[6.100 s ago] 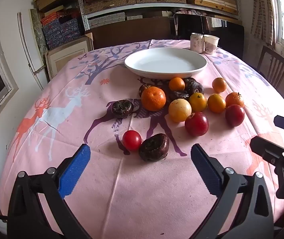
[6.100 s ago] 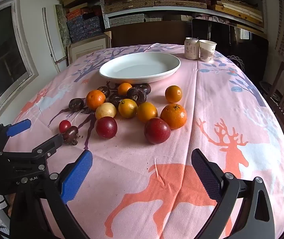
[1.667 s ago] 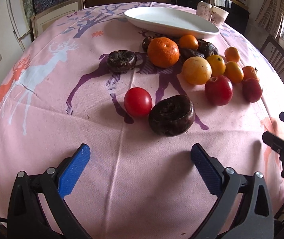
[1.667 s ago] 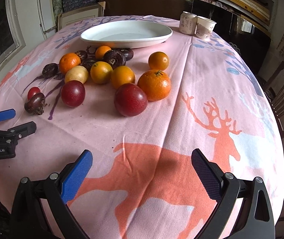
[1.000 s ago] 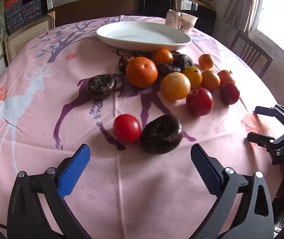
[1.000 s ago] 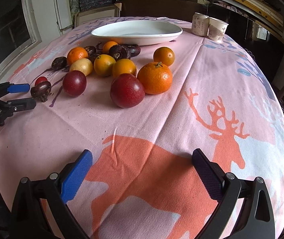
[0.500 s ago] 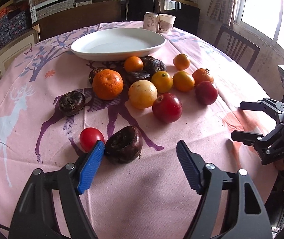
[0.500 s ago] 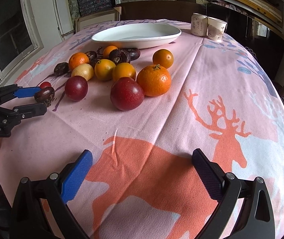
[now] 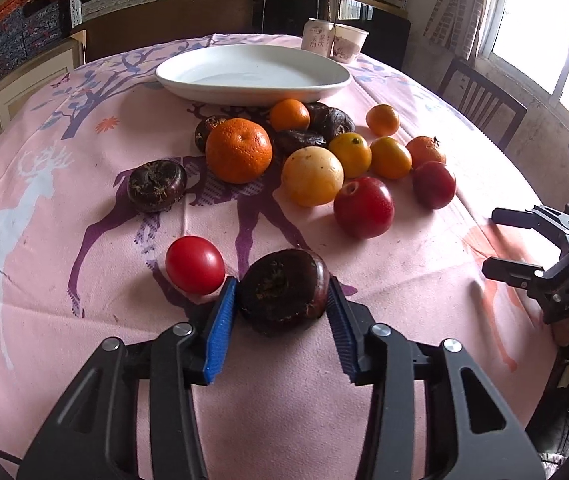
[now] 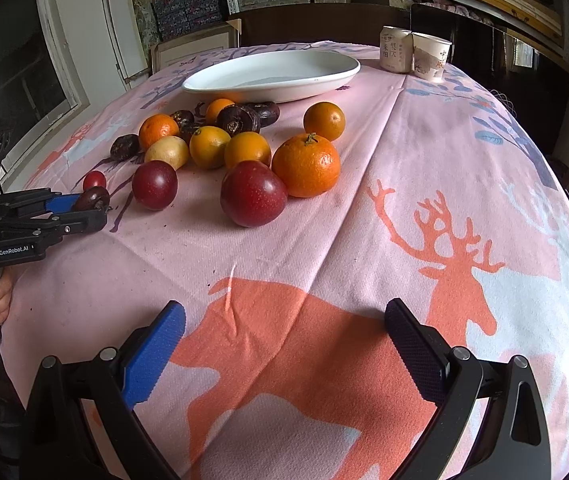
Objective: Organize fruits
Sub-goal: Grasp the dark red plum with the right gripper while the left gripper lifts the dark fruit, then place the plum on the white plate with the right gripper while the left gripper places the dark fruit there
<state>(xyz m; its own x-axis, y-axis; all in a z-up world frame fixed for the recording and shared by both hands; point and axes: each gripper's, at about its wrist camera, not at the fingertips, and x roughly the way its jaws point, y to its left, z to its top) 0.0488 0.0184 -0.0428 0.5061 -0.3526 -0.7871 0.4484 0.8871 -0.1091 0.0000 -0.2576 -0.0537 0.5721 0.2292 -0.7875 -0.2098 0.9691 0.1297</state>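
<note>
Left gripper [image 9: 282,308] closed on dark fruit [image 9: 284,290] near table's near edge; plate [image 9: 252,74] straight ahead toward far edge. Right gripper [image 10: 284,346] wide open, empty, farther off.

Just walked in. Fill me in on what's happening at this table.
A person is sorting fruit with a handheld gripper in each hand. The left gripper has its pads against both sides of a dark brown fruit that sits on the pink tablecloth, next to a small red fruit. The right gripper is open over bare cloth, holding nothing. The other oranges and plums lie loose near the white plate, which has no fruit in it.
</note>
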